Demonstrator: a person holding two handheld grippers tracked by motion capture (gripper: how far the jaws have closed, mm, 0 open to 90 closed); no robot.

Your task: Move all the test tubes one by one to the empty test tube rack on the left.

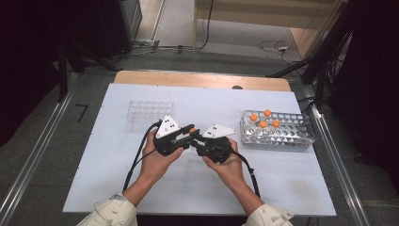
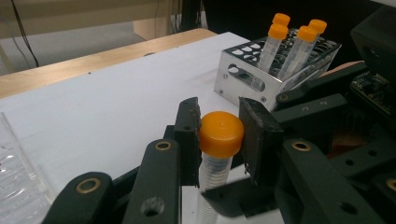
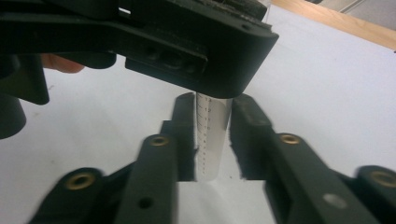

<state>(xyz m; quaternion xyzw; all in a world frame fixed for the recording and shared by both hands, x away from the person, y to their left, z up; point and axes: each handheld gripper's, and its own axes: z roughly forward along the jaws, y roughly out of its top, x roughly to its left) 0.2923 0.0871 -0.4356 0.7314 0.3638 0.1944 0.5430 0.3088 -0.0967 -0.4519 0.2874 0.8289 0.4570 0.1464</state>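
Left tool: I see it clenched on the orange cap of the tube, jaws pressing both sides.
Right tool: its jaws stand either side of the tube's clear body, below my left tool; contact I cannot tell.
Tube: upright between both tools, above the table.
Metal rack: beyond my right tool, holding four orange-capped tubes.
Clear rack: just behind my left tool.

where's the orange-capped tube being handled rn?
High view: the tube is mid-table between the two hands, with the clear rack behind on the left and the metal rack on the right. The left tool grips its cap.
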